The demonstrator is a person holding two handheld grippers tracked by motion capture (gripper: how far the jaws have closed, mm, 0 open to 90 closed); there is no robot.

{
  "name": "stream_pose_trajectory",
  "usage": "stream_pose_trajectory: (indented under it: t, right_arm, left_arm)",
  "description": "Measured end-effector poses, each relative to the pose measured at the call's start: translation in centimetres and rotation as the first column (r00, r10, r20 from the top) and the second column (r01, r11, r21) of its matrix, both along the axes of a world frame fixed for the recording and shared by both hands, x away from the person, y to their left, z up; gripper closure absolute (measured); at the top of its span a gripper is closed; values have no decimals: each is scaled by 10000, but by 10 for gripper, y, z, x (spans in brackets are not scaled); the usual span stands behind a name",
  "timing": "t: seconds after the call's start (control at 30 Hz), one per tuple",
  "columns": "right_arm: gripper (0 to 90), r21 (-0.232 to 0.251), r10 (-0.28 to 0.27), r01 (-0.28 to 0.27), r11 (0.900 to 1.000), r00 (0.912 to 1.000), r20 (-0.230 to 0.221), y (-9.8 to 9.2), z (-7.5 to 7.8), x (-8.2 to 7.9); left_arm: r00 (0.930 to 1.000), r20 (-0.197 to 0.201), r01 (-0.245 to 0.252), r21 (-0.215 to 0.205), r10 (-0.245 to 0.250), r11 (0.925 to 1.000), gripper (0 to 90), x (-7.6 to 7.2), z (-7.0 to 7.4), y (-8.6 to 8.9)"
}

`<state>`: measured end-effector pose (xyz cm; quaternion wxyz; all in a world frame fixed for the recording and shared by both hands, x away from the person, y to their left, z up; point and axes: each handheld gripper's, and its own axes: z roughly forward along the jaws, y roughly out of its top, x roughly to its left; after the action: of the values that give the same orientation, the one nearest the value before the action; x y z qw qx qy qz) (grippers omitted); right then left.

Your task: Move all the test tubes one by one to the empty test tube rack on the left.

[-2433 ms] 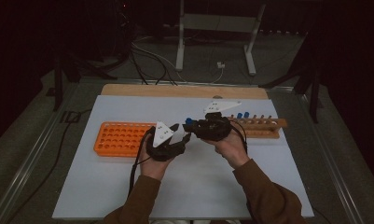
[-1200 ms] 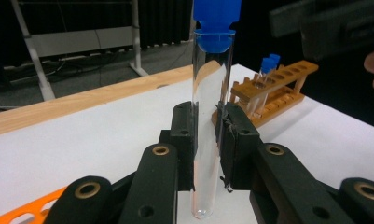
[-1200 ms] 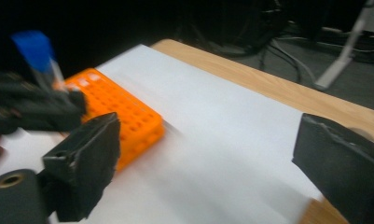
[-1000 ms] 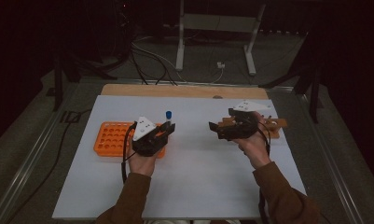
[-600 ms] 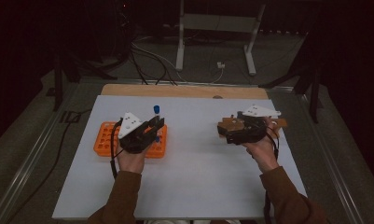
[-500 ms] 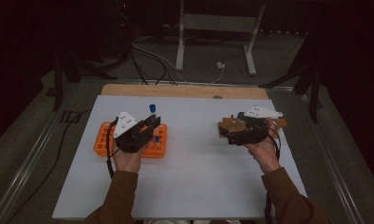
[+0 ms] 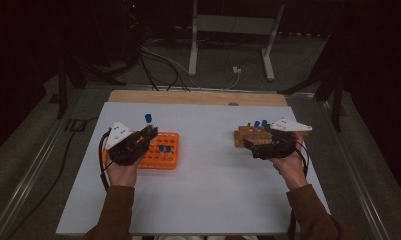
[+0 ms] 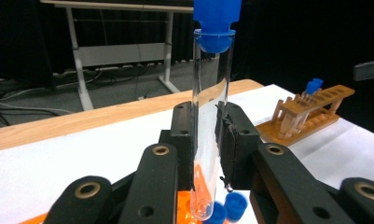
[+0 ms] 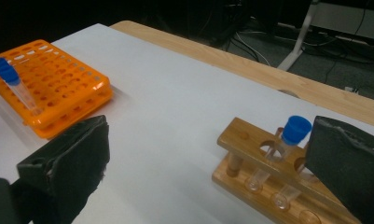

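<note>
Left gripper [image 7: 149, 133] pinching upright tube [image 8: 211, 116] (blue cap) above orange rack [image 7: 164, 156]; right gripper [image 9: 212, 154] spread wide, near wooden rack [image 9: 268, 179] at right.

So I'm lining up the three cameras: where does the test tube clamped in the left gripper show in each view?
High view: the held test tube stands upright left of centre, above the orange rack.
Left gripper view: it rises up the middle, between the black jaws.
Right gripper view: far left, over the orange rack.
Shared landmark: the wooden rack.
</note>
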<state>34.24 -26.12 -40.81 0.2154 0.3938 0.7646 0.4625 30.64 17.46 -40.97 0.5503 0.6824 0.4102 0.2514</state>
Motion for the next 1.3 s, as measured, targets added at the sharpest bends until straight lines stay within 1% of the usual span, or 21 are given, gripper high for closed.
stream_pose_trajectory:
  t: [0.23, 0.4, 0.6, 0.8, 1.1, 1.3]
  right_arm:
    - [0, 197, -150, 150, 9997, 9999, 1, -7, -4, -4]
    - [0, 346, -258, 259, 9991, 9997, -28, -13, -7, -5]
    - [0, 552, -356, 360, 9978, 9993, -91, -18, -10, -7]
    - [0, 635, -379, 388, 9972, 9992, -149, -20, -13, -8]
    - [0, 791, -427, 443, 9959, 9989, -214, -24, -16, -10]
    - [0, 761, -320, 337, 9965, 9992, -230, -22, -17, -10]
  left_arm:
    - [9998, -133, -174, 75, 175, 9998, 783, -3, -11, 7]
    - [9995, -231, -217, 234, 223, 9995, 783, -4, -19, 7]
    - [9992, -246, -318, 428, 329, 9986, 783, -4, -27, 6]
    - [9992, -252, -291, 405, 301, 9988, 783, -3, -37, 4]
    - [9991, -414, -28, 660, 55, 9978, 782, 0, -51, -2]
    - [9985, -540, -8, 831, 53, 9965, 783, 3, -58, -4]
